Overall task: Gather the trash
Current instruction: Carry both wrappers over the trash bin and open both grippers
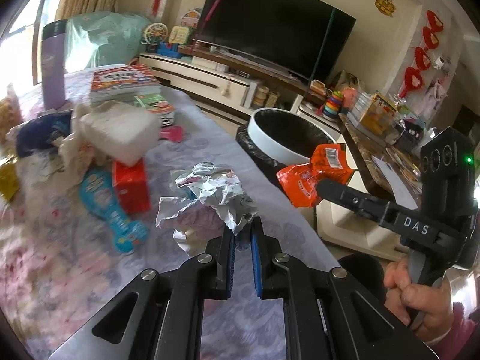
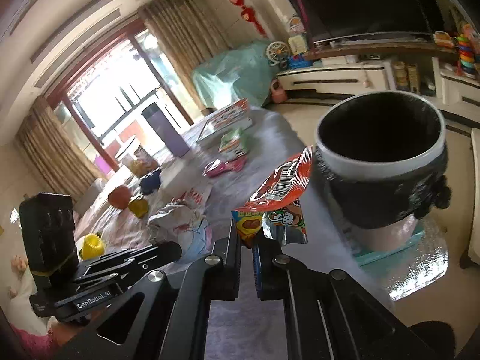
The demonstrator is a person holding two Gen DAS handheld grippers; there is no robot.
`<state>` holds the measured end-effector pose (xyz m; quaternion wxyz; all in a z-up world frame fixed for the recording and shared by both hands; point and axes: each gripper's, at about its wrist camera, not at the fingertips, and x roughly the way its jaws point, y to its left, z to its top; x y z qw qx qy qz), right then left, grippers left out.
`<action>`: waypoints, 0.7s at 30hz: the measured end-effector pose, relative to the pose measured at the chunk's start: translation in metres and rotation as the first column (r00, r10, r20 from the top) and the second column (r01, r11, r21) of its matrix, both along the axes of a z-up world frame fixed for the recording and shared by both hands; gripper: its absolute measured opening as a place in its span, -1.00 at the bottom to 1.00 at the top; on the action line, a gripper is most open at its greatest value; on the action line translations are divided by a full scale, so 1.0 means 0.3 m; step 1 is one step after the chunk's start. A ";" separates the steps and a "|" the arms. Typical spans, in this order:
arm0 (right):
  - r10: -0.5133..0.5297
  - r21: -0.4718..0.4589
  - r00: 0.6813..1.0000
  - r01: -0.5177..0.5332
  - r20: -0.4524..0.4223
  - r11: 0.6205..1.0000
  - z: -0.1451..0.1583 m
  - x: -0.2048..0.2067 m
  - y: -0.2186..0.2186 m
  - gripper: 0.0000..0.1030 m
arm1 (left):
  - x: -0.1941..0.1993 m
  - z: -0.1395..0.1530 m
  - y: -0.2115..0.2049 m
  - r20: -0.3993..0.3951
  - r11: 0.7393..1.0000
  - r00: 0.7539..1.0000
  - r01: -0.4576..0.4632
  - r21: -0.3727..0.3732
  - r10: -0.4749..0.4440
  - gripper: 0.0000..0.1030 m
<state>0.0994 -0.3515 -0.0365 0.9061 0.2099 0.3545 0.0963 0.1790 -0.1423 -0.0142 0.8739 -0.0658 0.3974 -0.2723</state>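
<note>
My left gripper (image 1: 243,225) is shut on a corner of a crumpled white and silver paper ball (image 1: 210,195) near the table's right edge. My right gripper (image 2: 247,235) is shut on an orange snack wrapper (image 2: 279,192), which hangs in the air just left of the bin (image 2: 381,150). The bin is round, with a white rim and a black liner, and stands on the floor beside the table. In the left wrist view the right gripper (image 1: 322,187) holds the wrapper (image 1: 315,177) at the bin's (image 1: 282,138) near rim. The right wrist view shows the left gripper (image 2: 175,250) against the paper ball (image 2: 180,222).
The table (image 1: 75,255) has a floral cloth and carries a white tissue pack (image 1: 120,135), a red box (image 1: 132,186), a blue packet (image 1: 111,210), stacked books (image 1: 126,82) and a purple tumbler (image 1: 54,66). A TV (image 1: 276,24) and a low cabinet (image 1: 210,81) stand behind. A hand (image 1: 414,294) grips the right tool.
</note>
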 end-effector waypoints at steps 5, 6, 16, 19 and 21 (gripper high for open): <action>-0.033 -0.004 0.999 0.033 -0.006 0.999 0.007 0.011 -0.070 -0.88 | 0.067 -0.002 -0.056 -0.002 1.000 1.000 0.027 0.003 -0.027 -0.84; -0.039 -0.005 0.999 0.039 -0.007 0.999 0.009 0.012 -0.084 -0.88 | 0.075 -0.002 -0.068 0.000 1.000 1.000 0.030 0.004 -0.030 -0.84; -0.099 0.006 0.995 0.099 -0.014 0.995 0.018 0.046 -0.211 -0.88 | 0.195 -0.004 -0.181 -0.004 0.997 0.997 0.079 0.010 -0.078 -0.84; -0.115 0.006 0.993 0.115 -0.014 0.993 0.022 0.065 -0.249 -0.88 | 0.226 0.002 -0.227 -0.002 0.996 0.996 0.093 0.012 -0.093 -0.84; -0.121 0.006 0.993 0.121 -0.015 0.993 0.025 0.080 -0.270 -0.88 | 0.253 0.007 -0.260 0.005 0.994 0.994 0.106 0.015 -0.106 -0.84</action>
